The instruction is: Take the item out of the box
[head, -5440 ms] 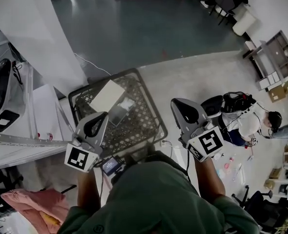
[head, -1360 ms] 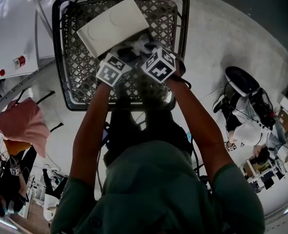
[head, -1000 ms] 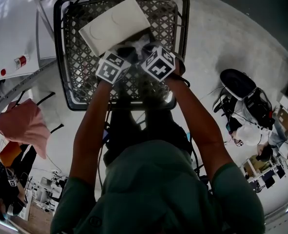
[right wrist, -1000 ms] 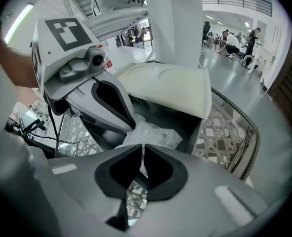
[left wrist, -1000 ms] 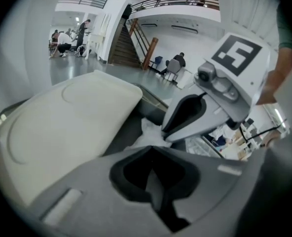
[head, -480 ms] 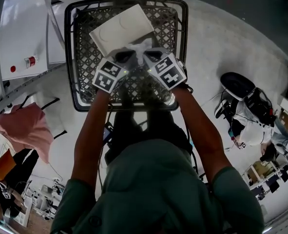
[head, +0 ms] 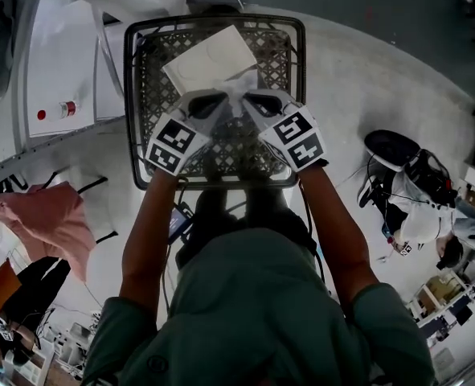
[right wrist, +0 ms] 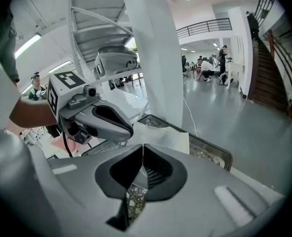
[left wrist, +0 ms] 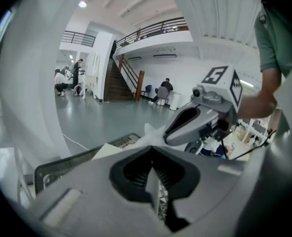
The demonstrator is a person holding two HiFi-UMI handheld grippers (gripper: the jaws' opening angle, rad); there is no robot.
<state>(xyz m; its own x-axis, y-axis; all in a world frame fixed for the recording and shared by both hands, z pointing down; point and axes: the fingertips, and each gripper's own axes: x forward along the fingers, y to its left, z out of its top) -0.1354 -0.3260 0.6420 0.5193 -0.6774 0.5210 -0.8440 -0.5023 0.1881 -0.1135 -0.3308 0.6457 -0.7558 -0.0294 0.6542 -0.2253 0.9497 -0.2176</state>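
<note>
A flat white packet (head: 211, 56) in crumpled clear wrap lies tilted in a black mesh basket (head: 137, 111) on the floor. Both grippers meet at its near edge. My left gripper (head: 219, 101) is shut on the bunched wrap (head: 234, 92), and my right gripper (head: 247, 100) is shut on the same wrap from the other side. In the left gripper view the jaws (left wrist: 152, 148) are closed with white wrap (left wrist: 148, 132) just past the tips, and the right gripper (left wrist: 195, 125) faces them. In the right gripper view the closed jaws (right wrist: 143, 147) touch the packet (right wrist: 168, 136).
A white shelf (head: 60, 63) with a red-capped bottle (head: 57, 111) stands left of the basket. A pink cloth (head: 48, 219) lies lower left. A seated person and a black bag (head: 418, 187) are at the right. Grey floor (head: 358, 63) surrounds the basket.
Both grippers have risen together toward the camera, still closed at the packet's near edge, and that edge has come up with them. The basket looks smaller and farther below.
</note>
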